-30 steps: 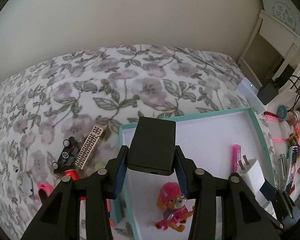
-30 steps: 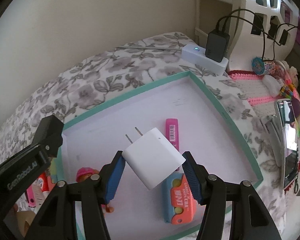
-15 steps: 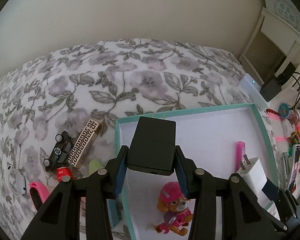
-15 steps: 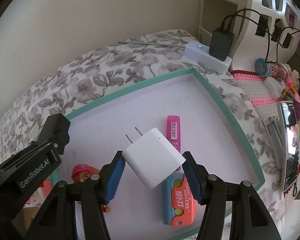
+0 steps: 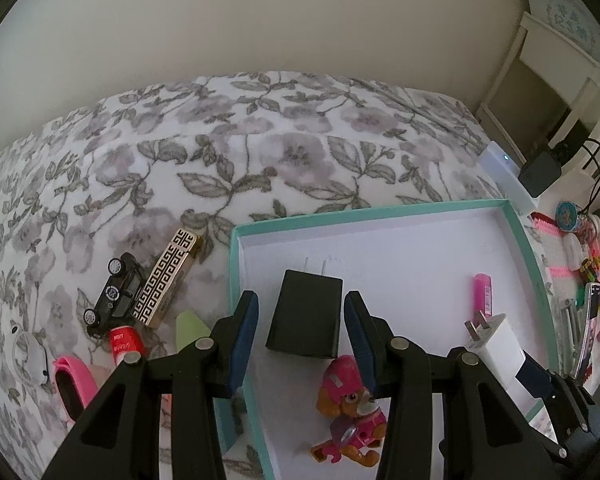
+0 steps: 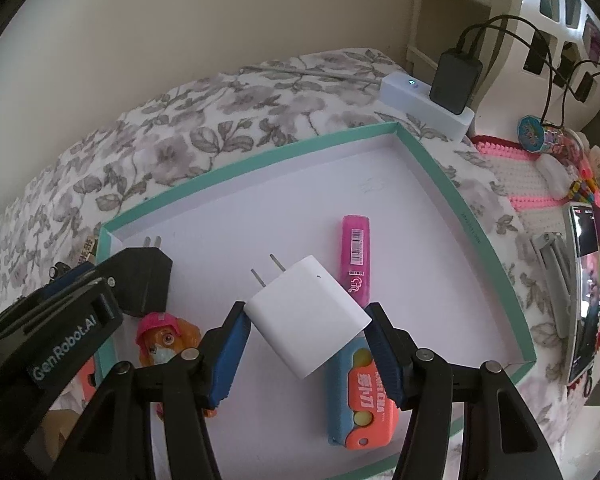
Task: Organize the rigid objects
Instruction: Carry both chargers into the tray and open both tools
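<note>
black charger (image 5: 305, 318), matte, boxy, two prongs, lying in tray (image 5: 384, 210)

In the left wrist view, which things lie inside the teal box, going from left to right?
black charger → pink puppy toy → pink marker → white charger, which the right gripper holds.

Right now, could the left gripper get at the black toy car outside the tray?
Probably yes. The left gripper stands open, the black charger lying loose in the tray, and the toy car lies uncovered on the bedspread; the patterned box crowds one side.
</note>
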The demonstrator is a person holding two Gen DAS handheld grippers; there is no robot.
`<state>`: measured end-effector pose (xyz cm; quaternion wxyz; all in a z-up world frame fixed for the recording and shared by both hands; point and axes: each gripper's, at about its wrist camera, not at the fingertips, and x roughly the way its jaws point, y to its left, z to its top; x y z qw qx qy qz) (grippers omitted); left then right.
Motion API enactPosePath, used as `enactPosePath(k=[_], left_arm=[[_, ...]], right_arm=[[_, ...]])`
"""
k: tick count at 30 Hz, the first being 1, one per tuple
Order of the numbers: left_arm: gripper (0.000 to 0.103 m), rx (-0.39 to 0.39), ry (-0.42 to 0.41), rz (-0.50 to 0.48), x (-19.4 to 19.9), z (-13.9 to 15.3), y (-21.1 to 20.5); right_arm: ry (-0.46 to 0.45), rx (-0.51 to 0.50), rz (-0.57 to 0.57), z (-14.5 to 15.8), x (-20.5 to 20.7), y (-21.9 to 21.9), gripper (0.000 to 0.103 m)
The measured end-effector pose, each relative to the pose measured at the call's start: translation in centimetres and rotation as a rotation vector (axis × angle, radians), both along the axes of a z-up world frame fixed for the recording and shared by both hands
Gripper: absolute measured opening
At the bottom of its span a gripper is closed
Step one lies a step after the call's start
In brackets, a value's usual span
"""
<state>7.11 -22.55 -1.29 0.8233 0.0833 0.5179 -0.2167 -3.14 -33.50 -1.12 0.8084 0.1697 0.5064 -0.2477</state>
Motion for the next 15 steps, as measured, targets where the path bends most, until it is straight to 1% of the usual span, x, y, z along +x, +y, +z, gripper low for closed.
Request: enactPosePath(k=[8,12,14,15], left_arm=[[0.048,0.019,-0.006,0.019,-0.1,0.6,0.8],[0.049,0.023,-0.010,0.031,0.0,0.8,1.2],[0.051,0.027,-0.014,0.038,0.0,1.0,1.5],[0.055,0.029,-0.019,0.045,0.1,1.1,1.7]], right_arm=[[0.014,-0.005,0.010,-0.2,0.1,0.1,0.062],[0.004,-0.018,0.010,0.1,0.1,0.2,0.063],[-0.007,-0.038,0.010,0.4,0.0,0.2,0.069],[-0.012,-0.045,0.009,0.6,0.0,0.2,0.070]])
